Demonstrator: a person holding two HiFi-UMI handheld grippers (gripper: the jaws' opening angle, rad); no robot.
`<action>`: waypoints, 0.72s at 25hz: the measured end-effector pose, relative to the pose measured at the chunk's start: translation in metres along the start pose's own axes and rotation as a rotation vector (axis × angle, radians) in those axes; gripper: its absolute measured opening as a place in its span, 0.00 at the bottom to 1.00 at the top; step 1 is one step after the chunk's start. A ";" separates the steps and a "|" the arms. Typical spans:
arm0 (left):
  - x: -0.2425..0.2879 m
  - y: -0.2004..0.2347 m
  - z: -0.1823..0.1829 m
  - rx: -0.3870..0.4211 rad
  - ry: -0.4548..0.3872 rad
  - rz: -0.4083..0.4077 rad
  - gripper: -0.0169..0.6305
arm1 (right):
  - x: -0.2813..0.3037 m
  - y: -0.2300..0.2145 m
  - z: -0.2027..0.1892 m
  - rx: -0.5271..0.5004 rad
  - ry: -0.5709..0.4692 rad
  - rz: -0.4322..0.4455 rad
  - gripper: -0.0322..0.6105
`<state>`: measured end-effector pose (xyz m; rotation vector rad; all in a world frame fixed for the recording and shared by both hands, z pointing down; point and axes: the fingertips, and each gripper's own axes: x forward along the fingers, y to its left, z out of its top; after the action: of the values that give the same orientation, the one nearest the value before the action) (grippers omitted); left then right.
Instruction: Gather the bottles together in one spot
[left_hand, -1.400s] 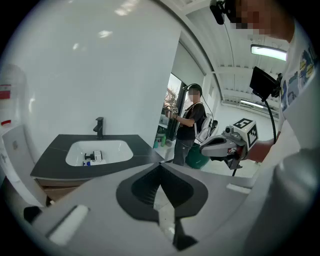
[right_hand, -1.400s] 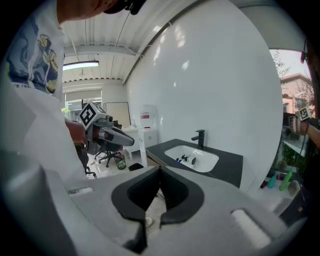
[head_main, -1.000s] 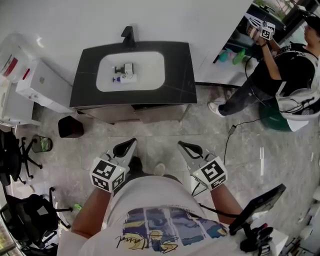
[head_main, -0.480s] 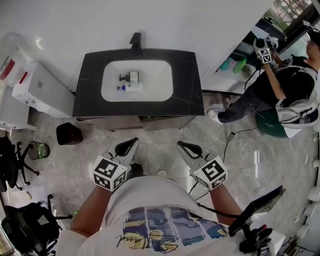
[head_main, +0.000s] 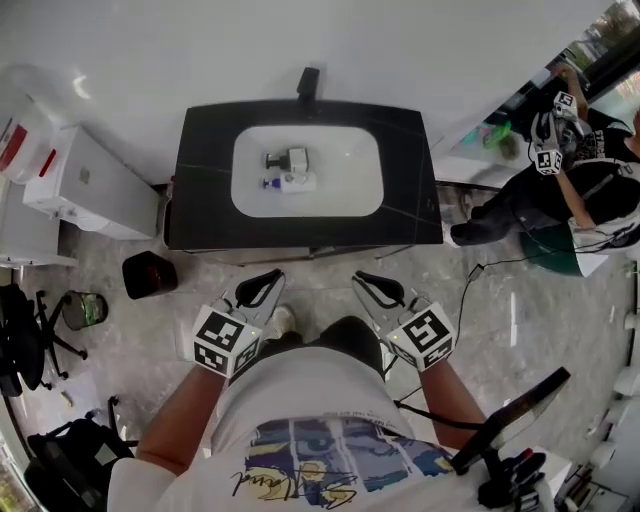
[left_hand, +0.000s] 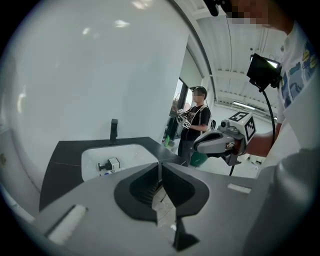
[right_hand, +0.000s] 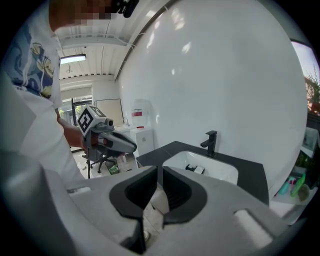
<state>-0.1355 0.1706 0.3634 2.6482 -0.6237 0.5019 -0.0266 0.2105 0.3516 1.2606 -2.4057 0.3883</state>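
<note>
The wearer's white printed T-shirt (head_main: 300, 420) fills the lower head view and hides the floor behind both tools. A black office chair (head_main: 25, 325) is cut off at the left edge. A second person in dark clothes (head_main: 560, 190) is cut off at the right edge.

The black stone-topped bench (head_main: 205, 200) stands against the white wall, with a white oval sink basin (head_main: 345, 190) set in it and a black tap (head_main: 308, 80) behind.

Two small white bottles lie just beside each other in the basin: a dark-capped bottle (head_main: 287, 158) and a blue-capped bottle (head_main: 289, 182). They are too small to make out any labels or whether they touch.

A white cabinet (head_main: 90, 185) and a dark bin (head_main: 148, 273) flank the bench's left end.

The left tool (left_hand: 159, 167) has just been parting its jaws, though the tips look all but together, with nothing between them. The right tool (right_hand: 160, 172) has its jaws pressed together, empty. Both are held short of the bench.
</note>
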 end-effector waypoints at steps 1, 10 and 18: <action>-0.001 0.009 -0.001 -0.001 0.005 0.004 0.06 | 0.009 0.001 0.005 0.000 -0.004 0.003 0.11; 0.015 0.055 0.005 -0.065 -0.001 0.032 0.09 | 0.063 -0.024 0.015 -0.040 0.054 0.063 0.13; 0.042 0.088 0.022 -0.103 0.022 0.099 0.09 | 0.128 -0.070 0.020 -0.142 0.115 0.171 0.14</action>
<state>-0.1371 0.0728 0.3859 2.5211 -0.7566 0.5125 -0.0390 0.0716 0.3974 0.9504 -2.4031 0.3231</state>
